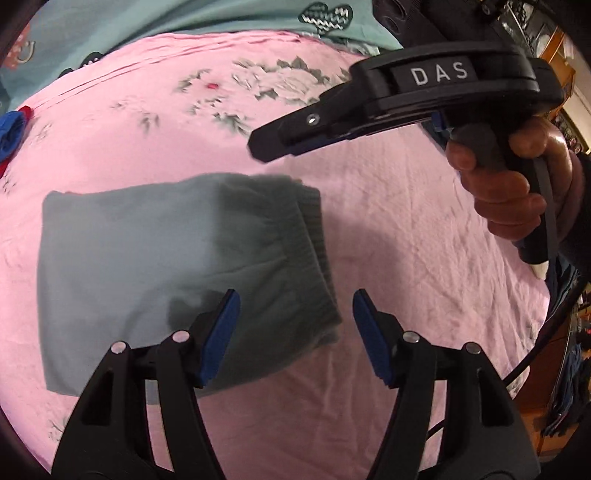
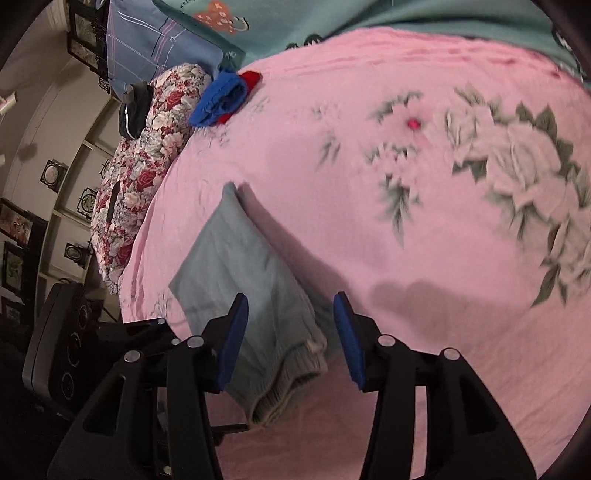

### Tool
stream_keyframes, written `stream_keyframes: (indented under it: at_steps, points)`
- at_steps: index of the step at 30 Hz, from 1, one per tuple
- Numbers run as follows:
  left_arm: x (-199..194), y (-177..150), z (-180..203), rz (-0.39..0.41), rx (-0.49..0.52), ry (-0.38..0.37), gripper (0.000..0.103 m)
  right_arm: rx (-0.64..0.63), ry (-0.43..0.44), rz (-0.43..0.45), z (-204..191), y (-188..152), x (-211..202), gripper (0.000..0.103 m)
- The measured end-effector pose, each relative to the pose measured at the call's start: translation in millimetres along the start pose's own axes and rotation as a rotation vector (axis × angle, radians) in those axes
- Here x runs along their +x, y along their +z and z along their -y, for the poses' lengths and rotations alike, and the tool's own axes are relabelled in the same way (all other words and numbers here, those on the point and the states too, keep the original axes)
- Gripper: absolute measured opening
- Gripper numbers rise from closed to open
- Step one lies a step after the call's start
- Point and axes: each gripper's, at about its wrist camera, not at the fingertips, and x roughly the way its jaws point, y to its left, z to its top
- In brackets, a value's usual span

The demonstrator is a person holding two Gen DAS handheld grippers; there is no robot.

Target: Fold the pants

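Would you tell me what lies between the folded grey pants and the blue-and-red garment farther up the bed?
Only bare pink floral sheet separates the folded pants from the blue-and-red garment, as the right wrist view shows.

Bed (image 1: 406,229) covered by pink sheet (image 2: 424,369) with pale flower print, lightly creased. Folded grey-green pants (image 1: 147,280) lie flat on sheet, ribbed waistband at one end. Blue and red cloth bundle (image 2: 221,96) lies well apart from pants, near sheet's far edge. Teal blanket (image 1: 184,18) with cartoon print beyond sheet. Flowered quilt (image 2: 140,177) bunched along bed's side.
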Motion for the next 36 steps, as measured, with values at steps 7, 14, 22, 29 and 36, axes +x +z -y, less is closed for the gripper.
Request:
stream_keyframes:
  at_steps: [7,14,22,29,36]
  points:
    - [22.8,-11.1,12.9,-0.037,0.037,0.090,0.065,-0.022,0.006,-0.052,6.1,-12.1,18.0,0.017]
    - [30.1,-20.6,26.1,-0.030,0.081,0.155,0.066,0.086,0.041,-0.011,39.3,-22.3,26.0,0.015]
    - [20.2,-17.9,35.1,-0.045,0.149,0.170,0.067,0.120,0.023,0.078,31.1,-29.3,-8.6,0.045]
    - [-50.2,-32.0,-14.1,0.016,0.068,0.158,0.086,0.026,0.144,0.228,-32.8,-41.9,-36.5,0.033]
    - [-70.0,-40.8,-77.1,-0.016,-0.052,0.224,0.086,0.093,0.066,0.101,-35.3,-77.1,34.9,0.026]
